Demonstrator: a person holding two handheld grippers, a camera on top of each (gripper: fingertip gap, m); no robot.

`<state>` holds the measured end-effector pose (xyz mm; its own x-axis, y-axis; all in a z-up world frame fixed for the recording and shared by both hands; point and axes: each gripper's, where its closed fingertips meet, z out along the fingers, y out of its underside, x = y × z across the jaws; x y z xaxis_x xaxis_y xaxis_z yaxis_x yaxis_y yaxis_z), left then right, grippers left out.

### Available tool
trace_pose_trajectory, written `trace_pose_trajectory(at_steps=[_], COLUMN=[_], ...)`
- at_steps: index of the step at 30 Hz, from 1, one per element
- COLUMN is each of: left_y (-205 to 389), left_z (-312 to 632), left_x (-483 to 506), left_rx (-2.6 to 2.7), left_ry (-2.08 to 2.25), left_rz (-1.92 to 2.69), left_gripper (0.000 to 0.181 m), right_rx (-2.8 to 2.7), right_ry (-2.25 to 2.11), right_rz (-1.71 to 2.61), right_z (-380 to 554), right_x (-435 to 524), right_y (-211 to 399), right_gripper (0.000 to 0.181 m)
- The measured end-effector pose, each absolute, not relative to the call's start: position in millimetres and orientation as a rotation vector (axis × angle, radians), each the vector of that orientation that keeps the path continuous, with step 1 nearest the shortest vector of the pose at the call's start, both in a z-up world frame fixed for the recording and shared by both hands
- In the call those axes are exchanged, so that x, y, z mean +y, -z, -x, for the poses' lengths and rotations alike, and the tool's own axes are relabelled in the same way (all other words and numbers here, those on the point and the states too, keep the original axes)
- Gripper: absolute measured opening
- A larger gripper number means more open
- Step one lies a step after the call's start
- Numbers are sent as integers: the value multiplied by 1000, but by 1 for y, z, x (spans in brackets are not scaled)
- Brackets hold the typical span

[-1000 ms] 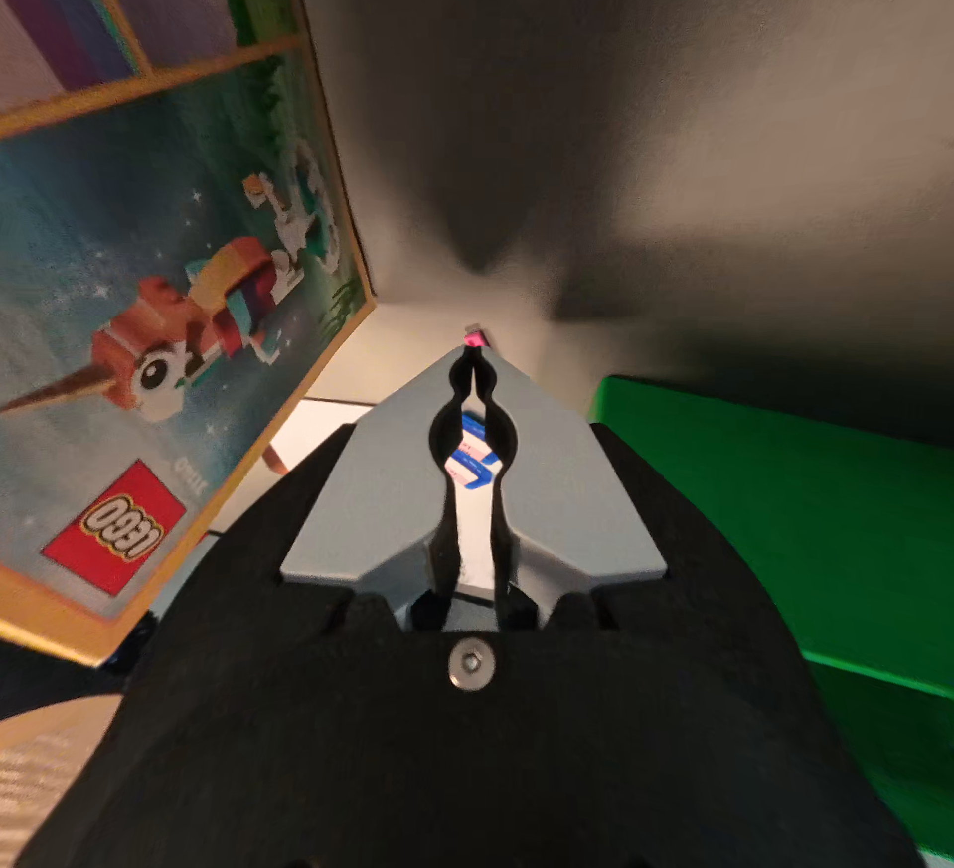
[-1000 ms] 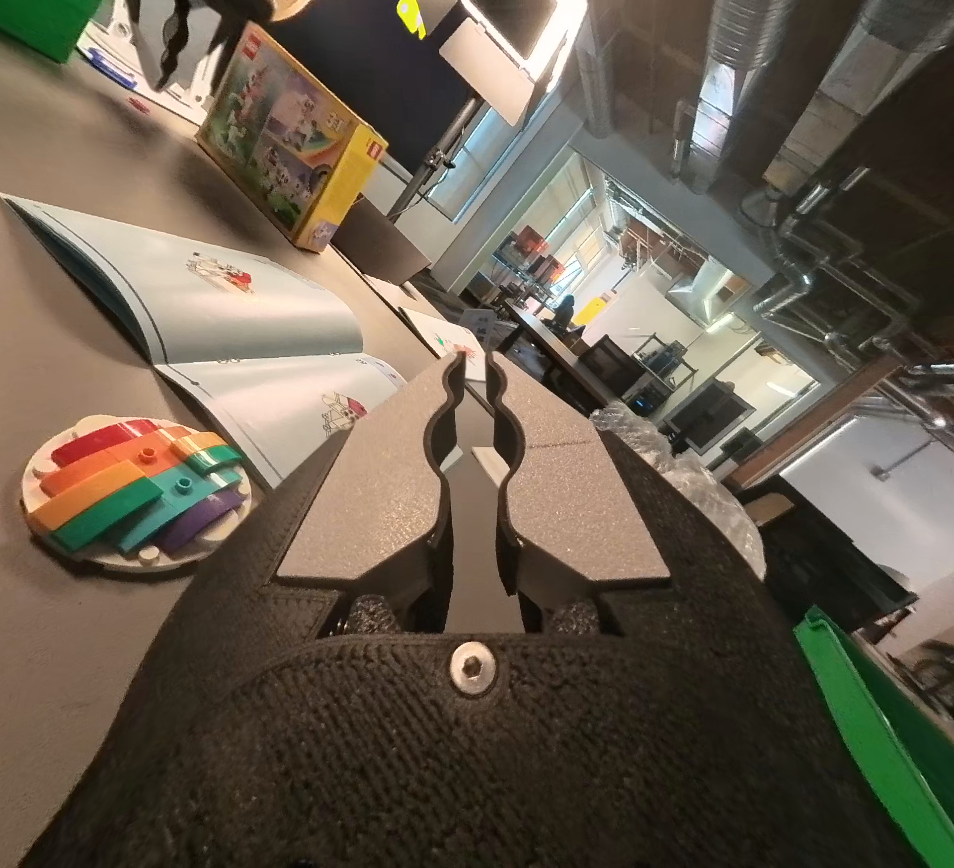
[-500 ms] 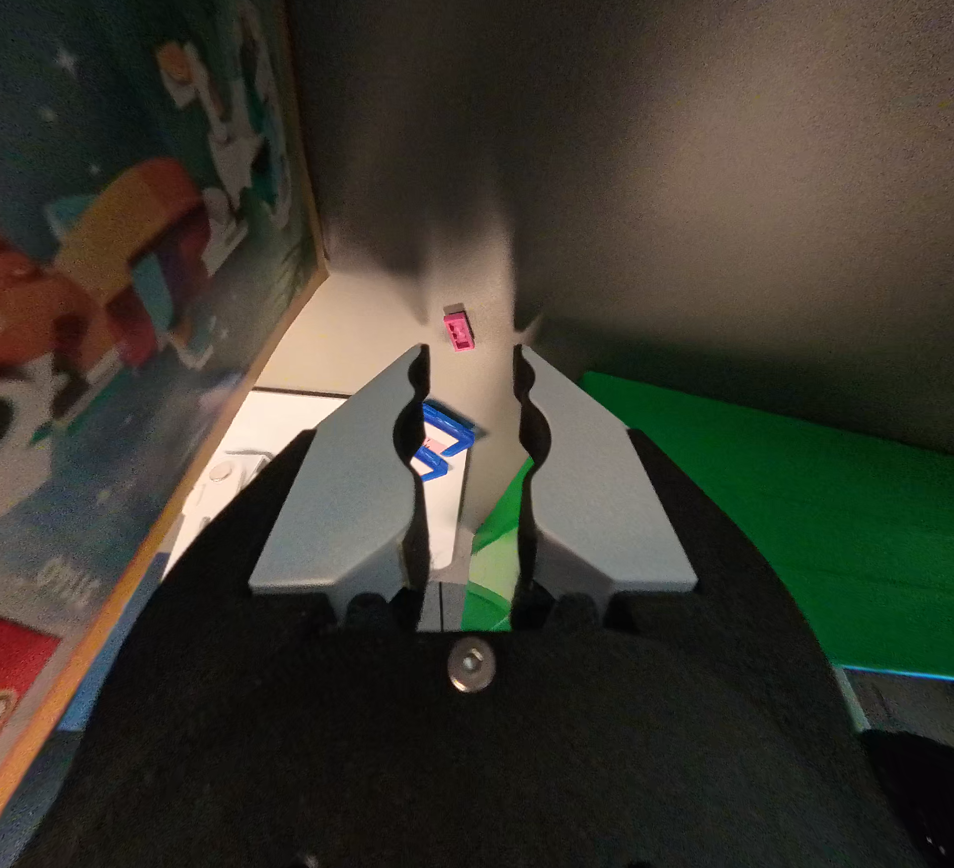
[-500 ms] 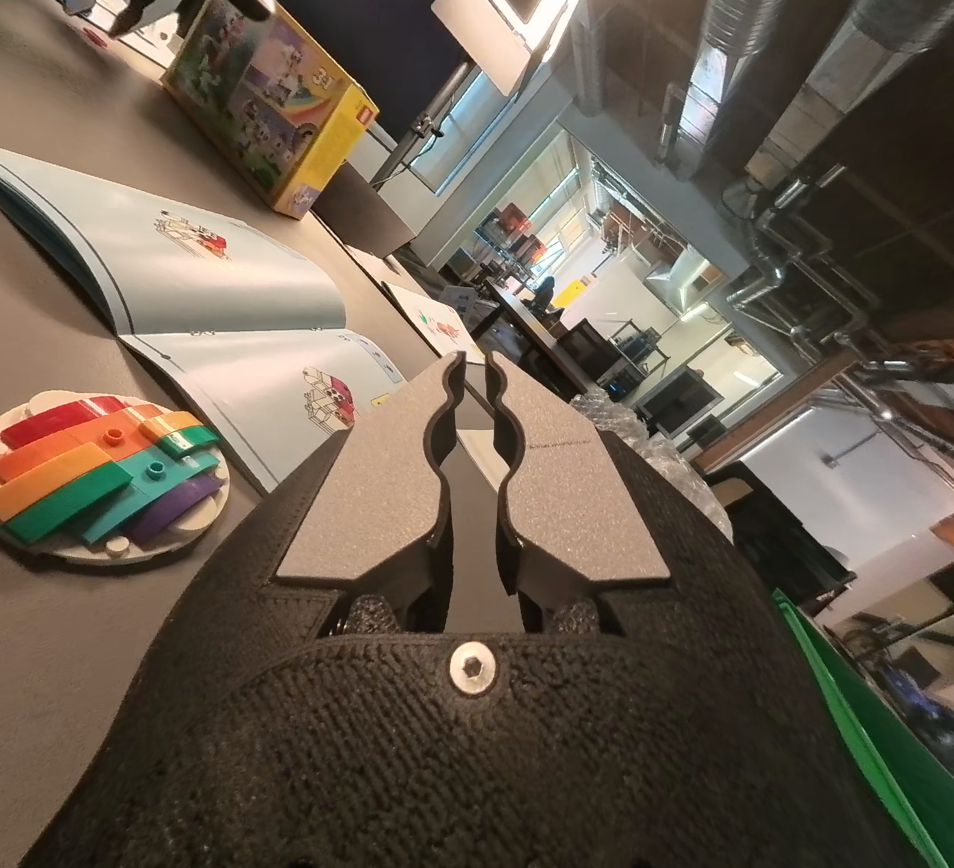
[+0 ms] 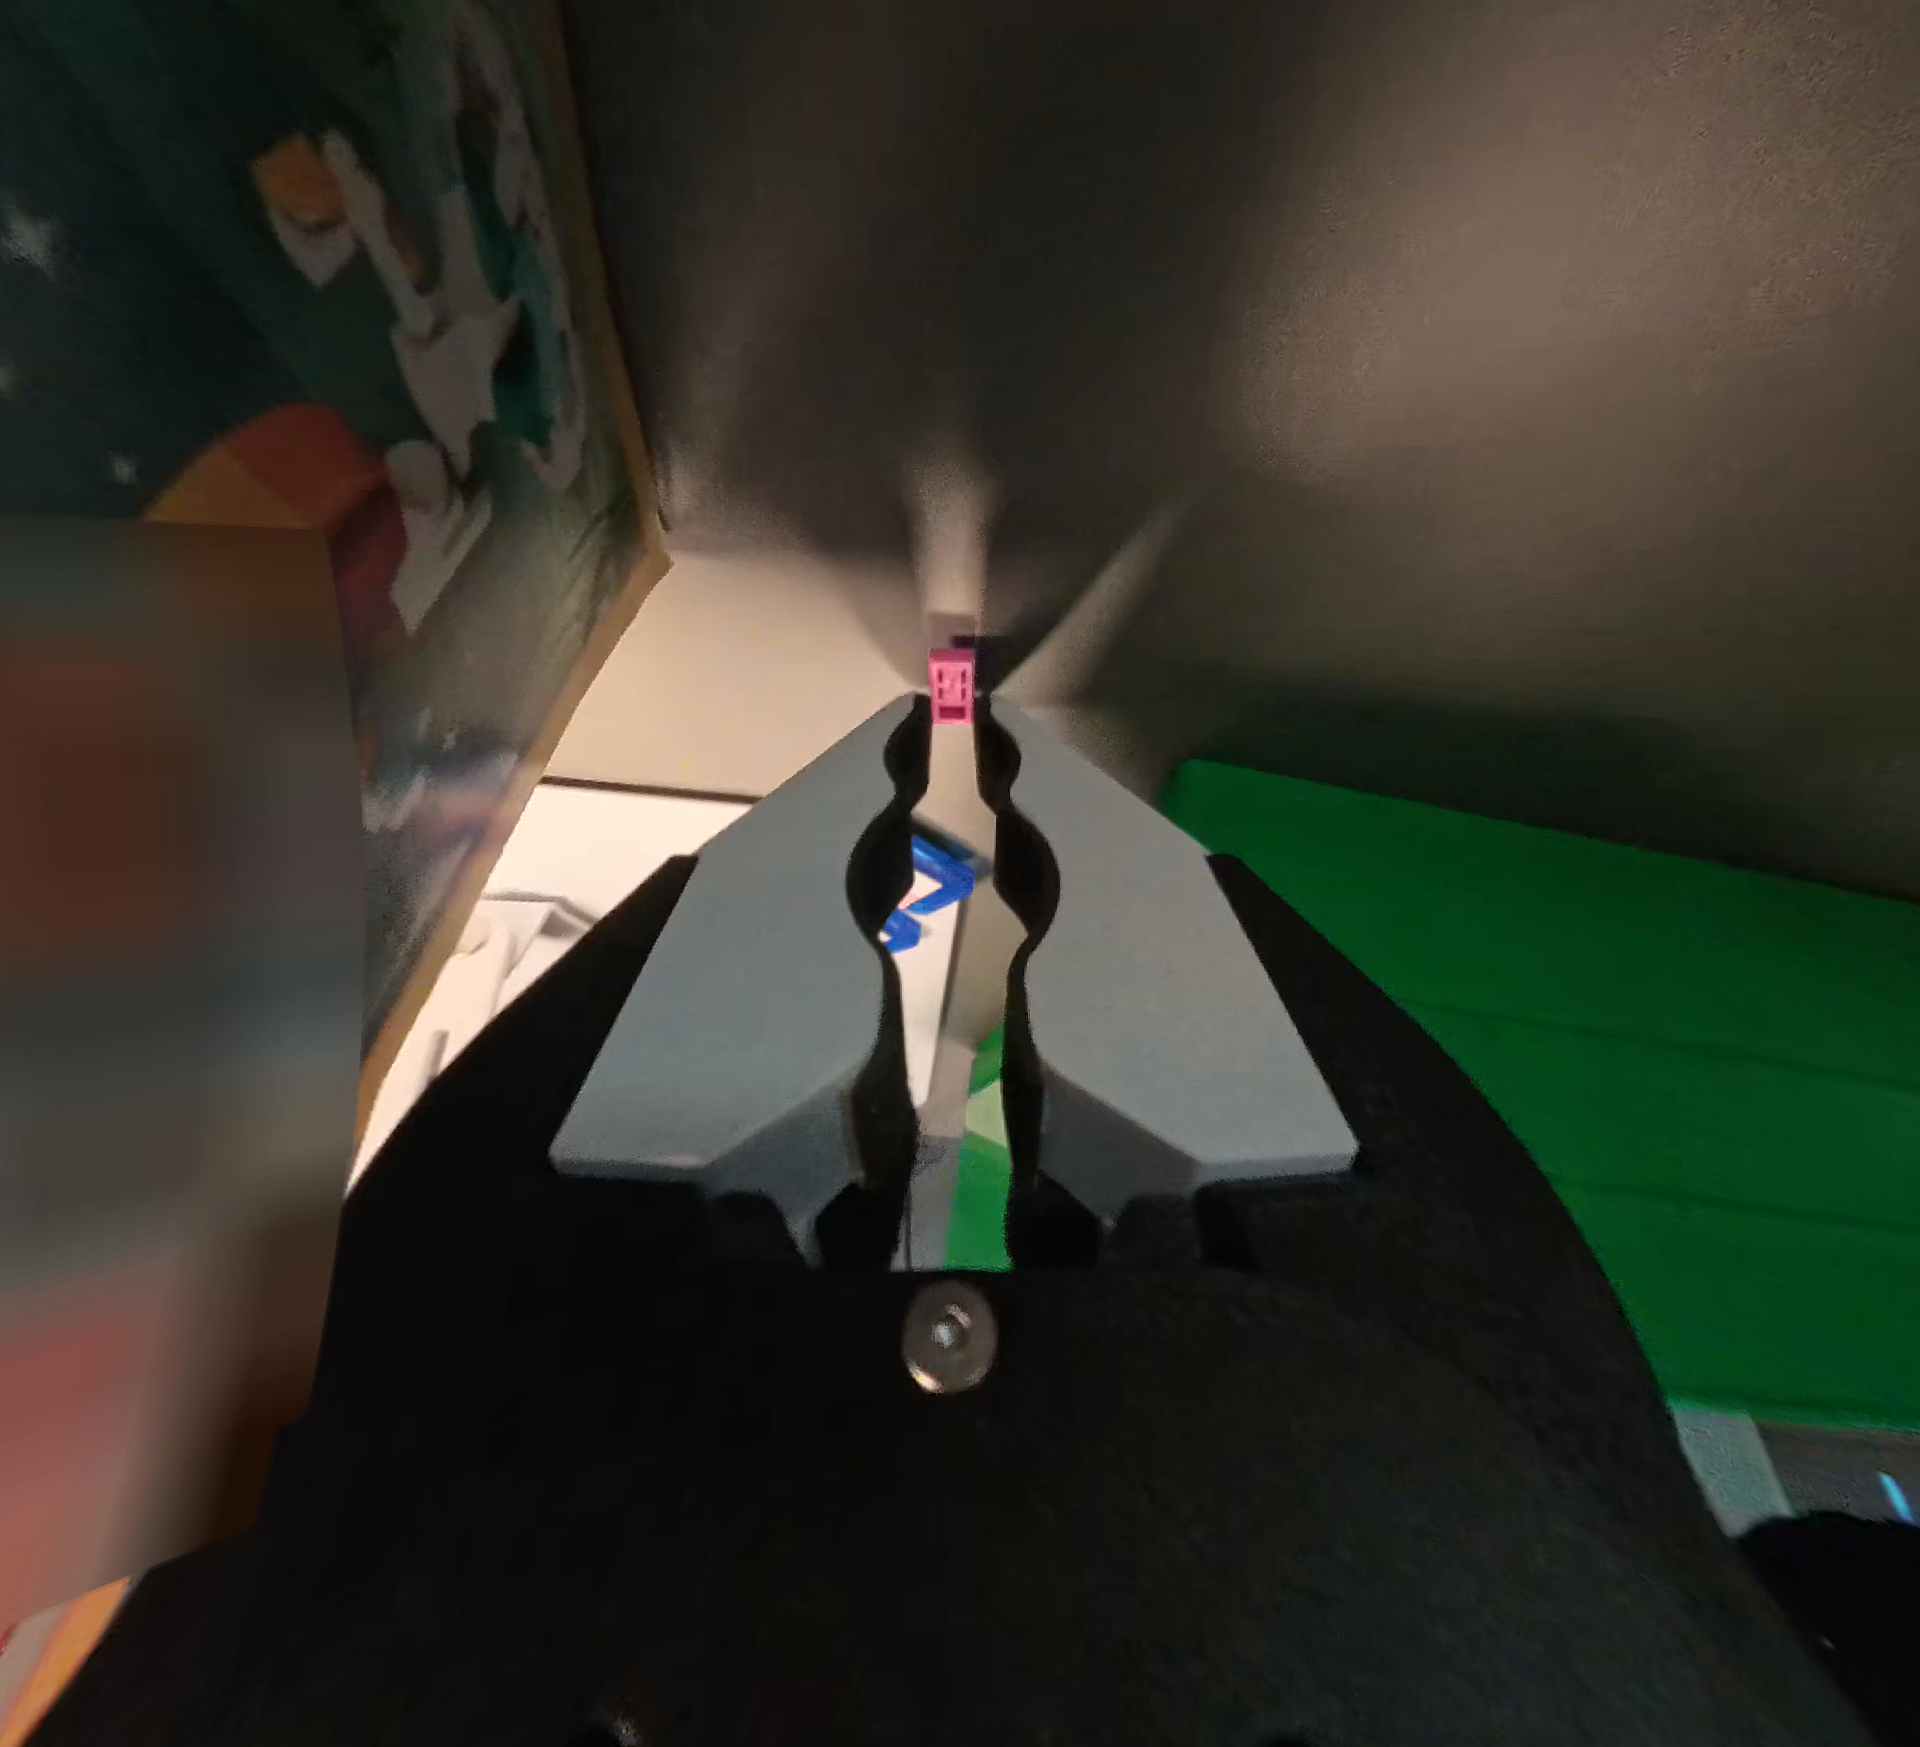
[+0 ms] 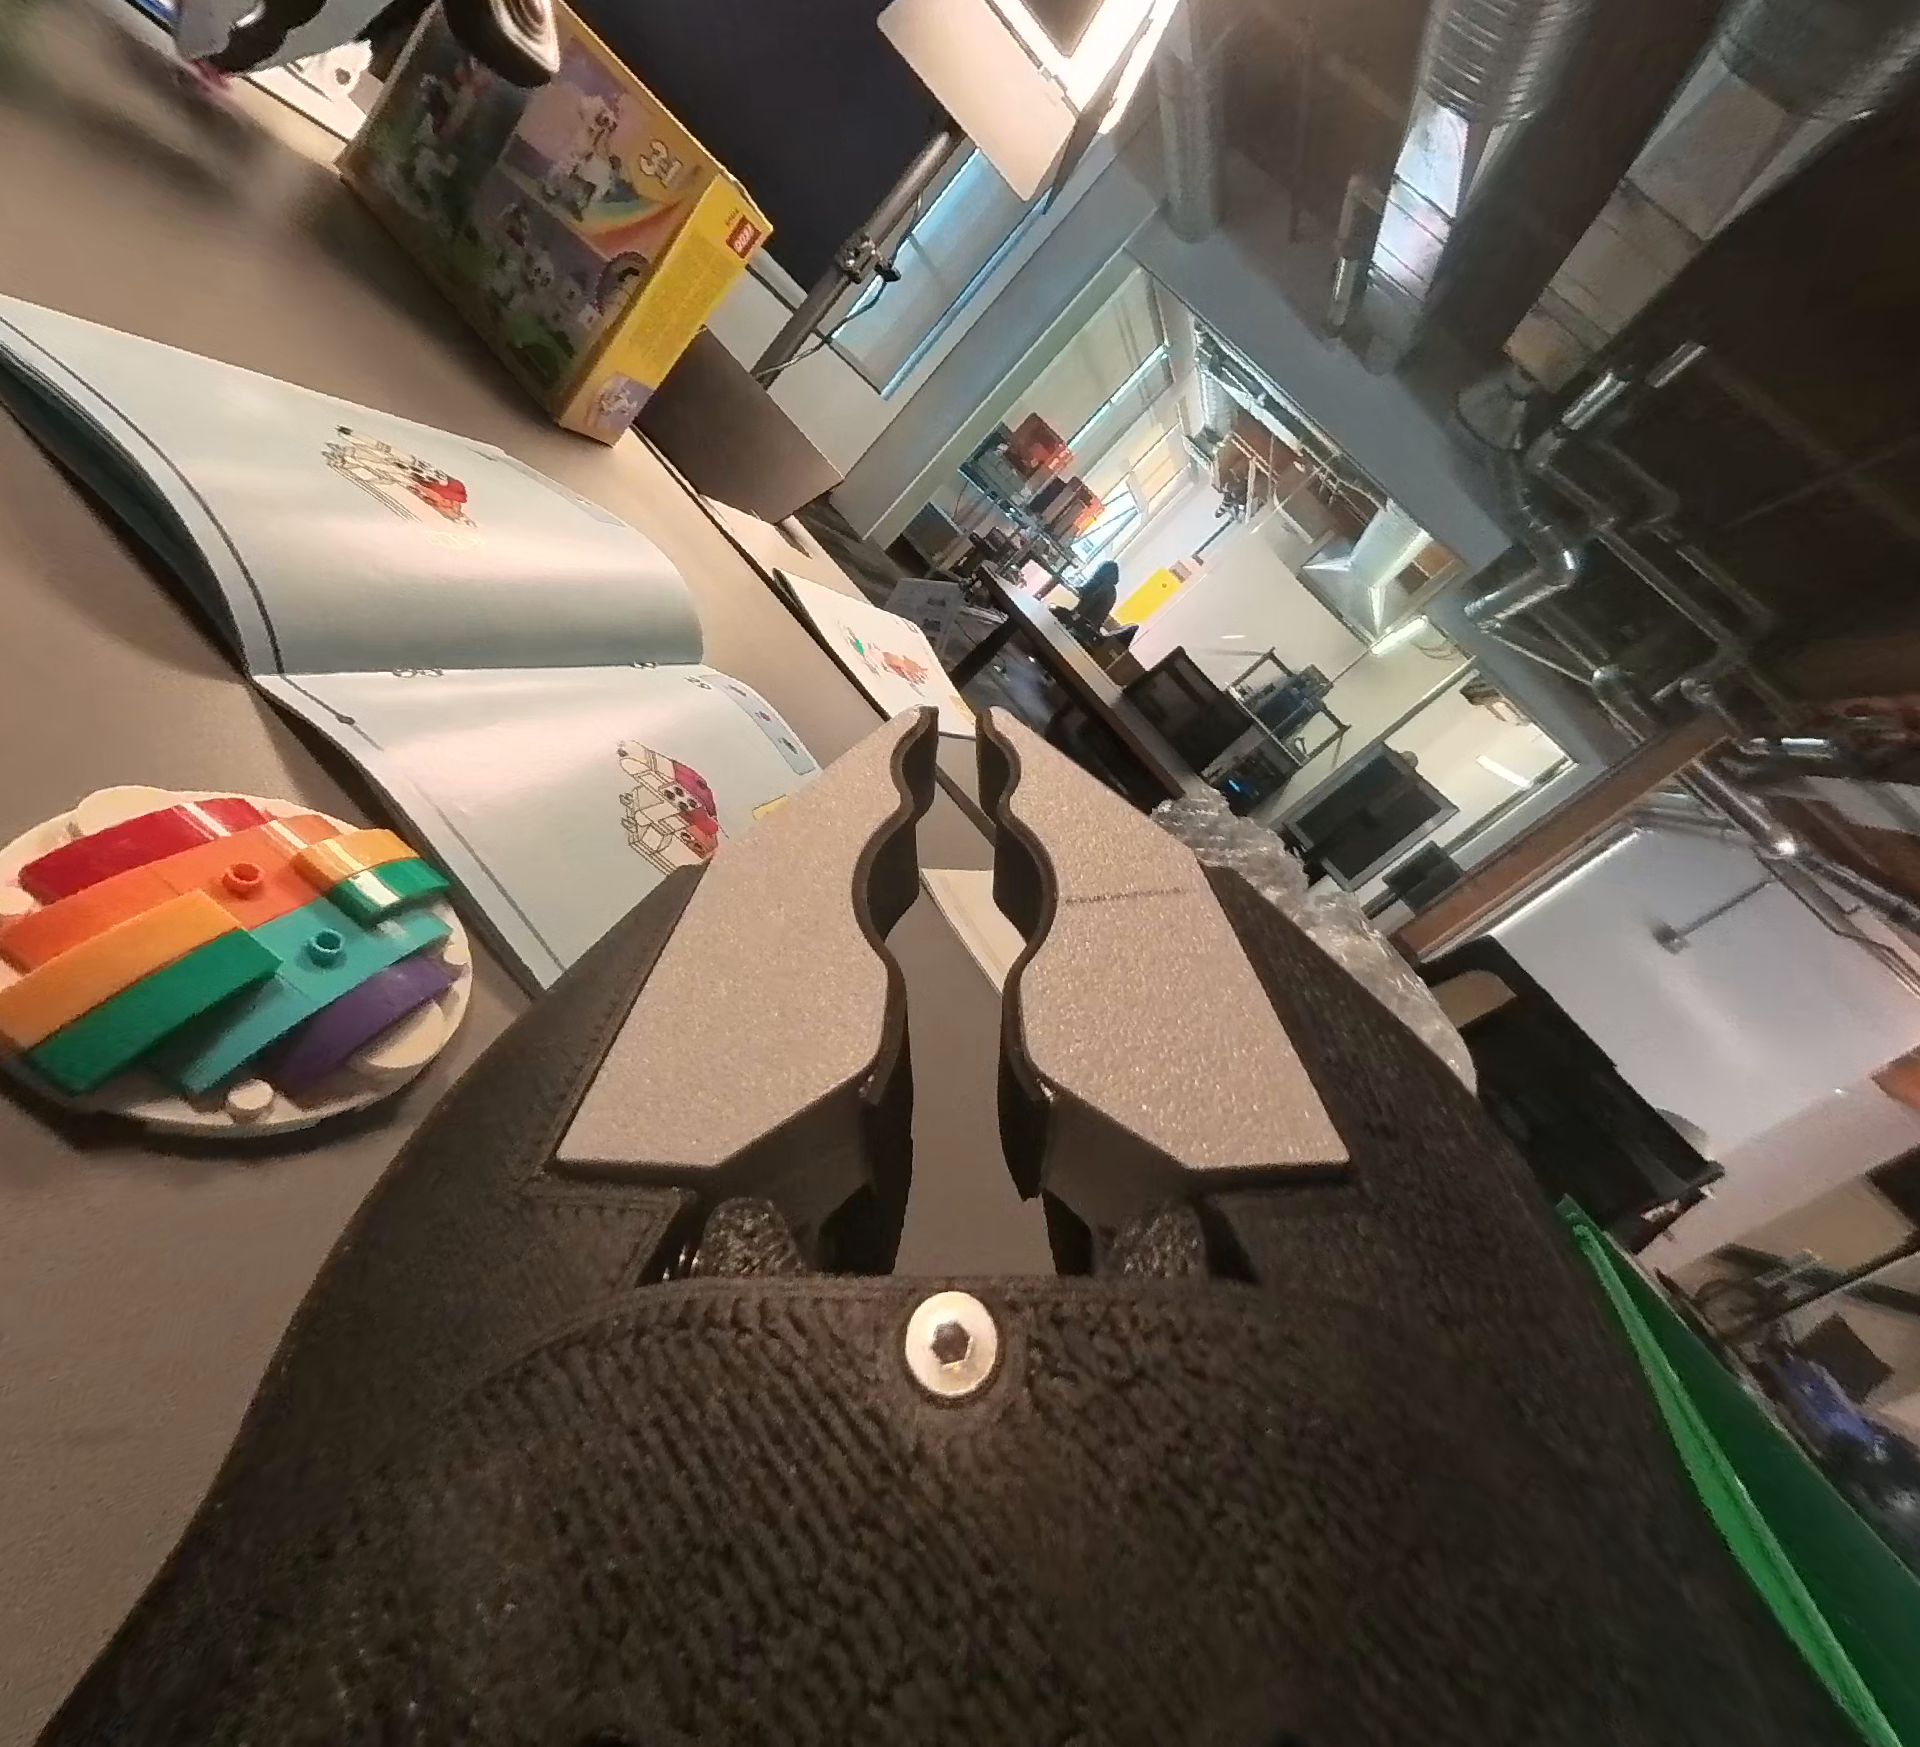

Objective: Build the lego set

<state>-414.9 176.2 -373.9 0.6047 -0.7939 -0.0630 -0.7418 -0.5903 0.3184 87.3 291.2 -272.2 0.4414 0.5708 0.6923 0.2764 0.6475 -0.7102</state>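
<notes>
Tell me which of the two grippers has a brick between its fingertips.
The left gripper: a small pink brick sits between its fingertips. The right gripper has only a bare narrow gap between its tips, and it points away from the rainbow plate.

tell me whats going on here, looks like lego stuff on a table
A person is building a lego set with a handheld gripper in each hand. The left gripper has its fingertips around a small pink brick on the dark table, beside the set's box. The right gripper hangs empty, slightly open, near the rainbow disc and the open instruction booklet.
</notes>
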Motion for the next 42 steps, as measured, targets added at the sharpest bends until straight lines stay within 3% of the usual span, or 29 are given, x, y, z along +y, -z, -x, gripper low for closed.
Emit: trace_pose_trajectory(at_steps=[9,16,21,27,33,39,42], left_y=[333,297,286,278,281,256,248], left_z=[381,245,125,60,36,13,21], left_x=[185,176,165,171,171,131,123], left_rx=[-1364,-1680,-1982,-1978,-1732,-1687,-1481], left_ry=[541,474,284,172,-734,-2281,-2686], left_rz=[-2563,-2794,-3172,-3903,-4219,-3602,-3360], left_gripper=[7,7,7,7,7,7,7], right_rx=[-1119,-1077,-1040,-1014,-979,-915,-893], right_ry=[-220,-175,-169,-144,-69,-56,-36], right_rz=[886,914,950,983,1013,1051,1069], right_z=[-92,-101,-105,-106,-111,-111,-110], right_x=[290,297,306,316,327,334,335], right_y=[268,266,265,267,266,262,262], right_gripper=[5,5,5,6,6,7,7])
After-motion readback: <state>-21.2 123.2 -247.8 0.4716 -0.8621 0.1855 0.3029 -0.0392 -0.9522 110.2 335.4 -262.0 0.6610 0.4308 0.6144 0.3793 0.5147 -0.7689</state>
